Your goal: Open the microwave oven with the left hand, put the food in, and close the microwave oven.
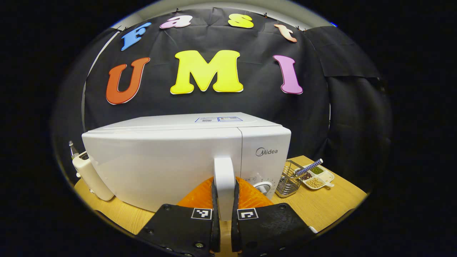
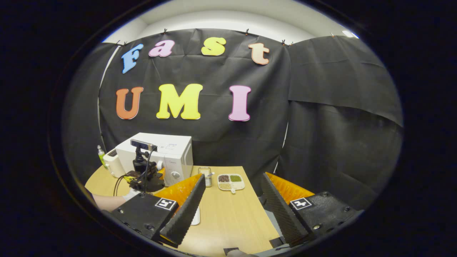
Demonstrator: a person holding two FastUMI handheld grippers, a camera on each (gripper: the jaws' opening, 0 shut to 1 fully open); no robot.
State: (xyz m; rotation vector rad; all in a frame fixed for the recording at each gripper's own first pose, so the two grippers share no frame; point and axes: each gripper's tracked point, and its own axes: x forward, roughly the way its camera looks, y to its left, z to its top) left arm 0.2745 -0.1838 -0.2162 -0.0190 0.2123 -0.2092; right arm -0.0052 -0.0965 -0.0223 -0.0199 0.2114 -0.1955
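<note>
The white microwave (image 1: pixel 171 160) stands on the wooden table with its door closed. My left gripper (image 1: pixel 225 192) is shut on the door's upright white handle (image 1: pixel 223 169), one finger pressing on each side. In the right gripper view the microwave (image 2: pixel 167 151) sits far off at the left, with the left gripper (image 2: pixel 144 176) and the hand holding it in front of the door. My right gripper (image 2: pixel 234 214) hangs open over the table with nothing between its fingers. A flat white thing (image 2: pixel 196 217) peeks out beside its left finger; I cannot tell what it is.
A wire basket (image 1: pixel 288 180) and a divided dish of beans (image 1: pixel 319 177) with a striped stick stand right of the microwave. A white appliance (image 1: pixel 91 175) sits to its left, a green bottle (image 2: pixel 101 152) behind it. The table's (image 2: pixel 232 217) front edge is near.
</note>
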